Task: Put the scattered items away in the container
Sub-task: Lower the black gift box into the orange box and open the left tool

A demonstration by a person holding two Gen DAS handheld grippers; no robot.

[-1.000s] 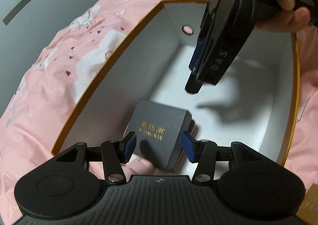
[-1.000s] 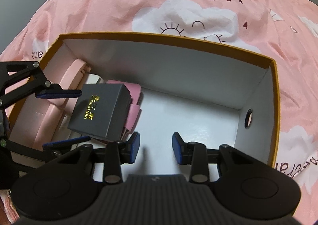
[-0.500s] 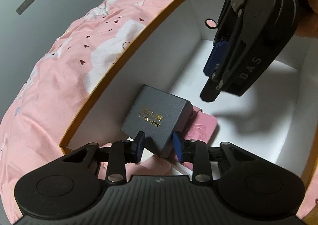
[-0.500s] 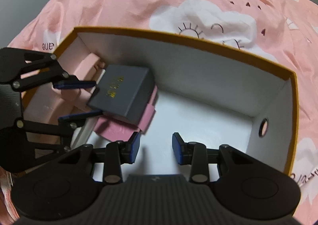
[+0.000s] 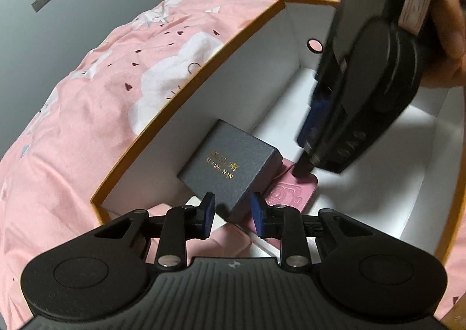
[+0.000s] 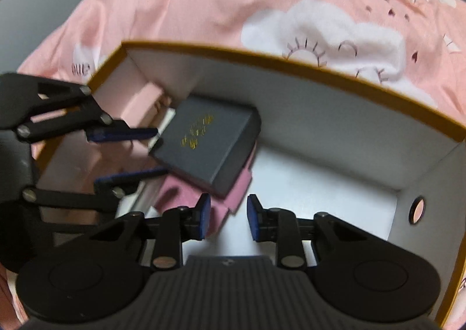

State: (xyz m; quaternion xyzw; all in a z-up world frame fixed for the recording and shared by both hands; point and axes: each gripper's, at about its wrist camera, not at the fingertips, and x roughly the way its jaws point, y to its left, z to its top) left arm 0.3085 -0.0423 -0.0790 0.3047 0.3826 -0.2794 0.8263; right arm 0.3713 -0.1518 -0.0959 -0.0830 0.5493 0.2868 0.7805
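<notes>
Lower now, right tool [image 6: 225, 215] closing on nothing; left tool [image 5: 233, 210] narrowing, empty; grey box [image 5: 230, 168] hides pink items.

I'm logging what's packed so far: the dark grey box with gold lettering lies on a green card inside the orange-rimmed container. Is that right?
Not quite. The card under the dark grey box is pink, not green, as the left wrist view shows. The rest holds: the box has gold lettering and lies inside the orange-rimmed container.
</notes>
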